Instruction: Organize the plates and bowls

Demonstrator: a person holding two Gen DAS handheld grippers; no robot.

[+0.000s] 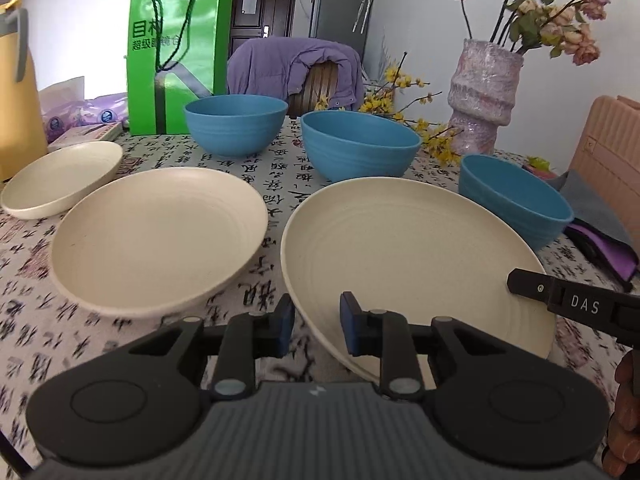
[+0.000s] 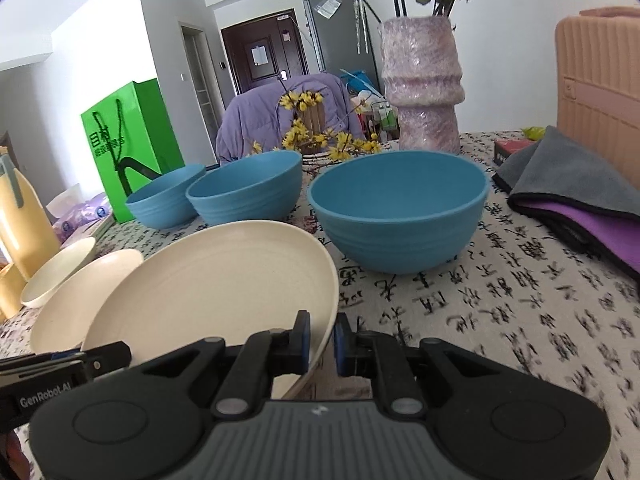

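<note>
Three cream plates and three blue bowls stand on the table (image 2: 500, 300). The right gripper (image 2: 322, 336) is clamped on the rim of the nearest plate (image 2: 208, 280), at its 5 o'clock edge; this plate is tilted up. The left gripper (image 1: 316, 326) has its fingers apart around the same plate's near rim (image 1: 400, 248). The bowls sit behind, toward 12 o'clock; the nearest bowl (image 2: 400, 208) is upright.

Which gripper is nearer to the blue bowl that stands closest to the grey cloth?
The right gripper, at the right rim of the nearest cream plate, has that blue bowl just ahead. The left gripper is at the plate's left rim, farther away.
</note>
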